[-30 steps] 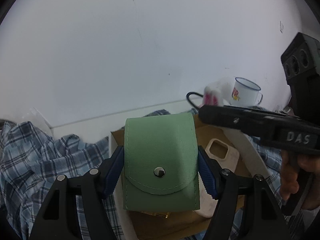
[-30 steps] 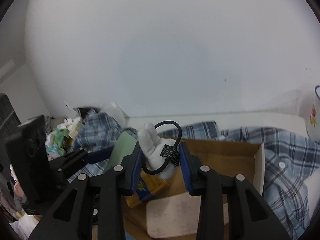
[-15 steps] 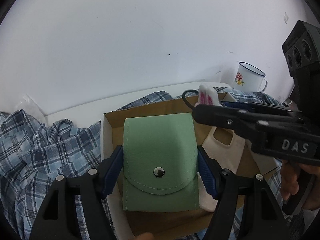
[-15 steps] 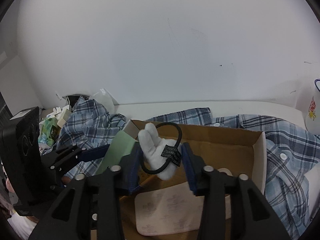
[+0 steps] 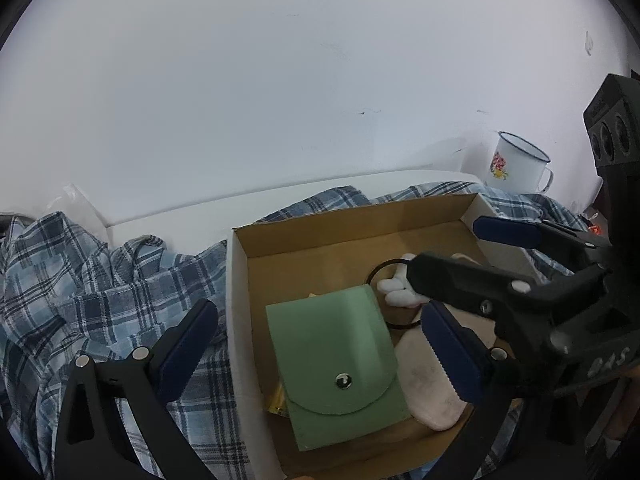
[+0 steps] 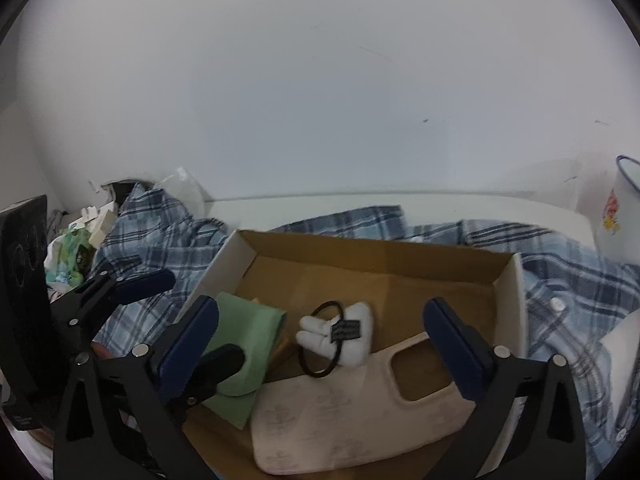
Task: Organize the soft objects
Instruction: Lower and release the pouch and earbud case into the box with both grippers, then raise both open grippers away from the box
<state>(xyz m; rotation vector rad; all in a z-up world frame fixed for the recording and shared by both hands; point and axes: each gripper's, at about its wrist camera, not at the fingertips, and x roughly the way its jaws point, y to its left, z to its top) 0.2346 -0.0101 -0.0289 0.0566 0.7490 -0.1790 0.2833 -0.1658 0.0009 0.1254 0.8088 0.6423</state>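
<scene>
Your left gripper point(image 5: 320, 344) and right gripper point(image 6: 322, 346): both jaws spread wide, holding nothing. Green pouch point(image 5: 340, 364) lies between left jaws, bunny hair tie point(image 6: 340, 334) between right jaws, both in cardboard box point(image 6: 440, 258).

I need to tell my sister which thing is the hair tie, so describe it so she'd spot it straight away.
Look inside the open cardboard box lying on the plaid shirt. Near its middle, between the green pouch and the beige phone case, lies the hair tie: the only fluffy white piece, looped with black elastic.
</scene>
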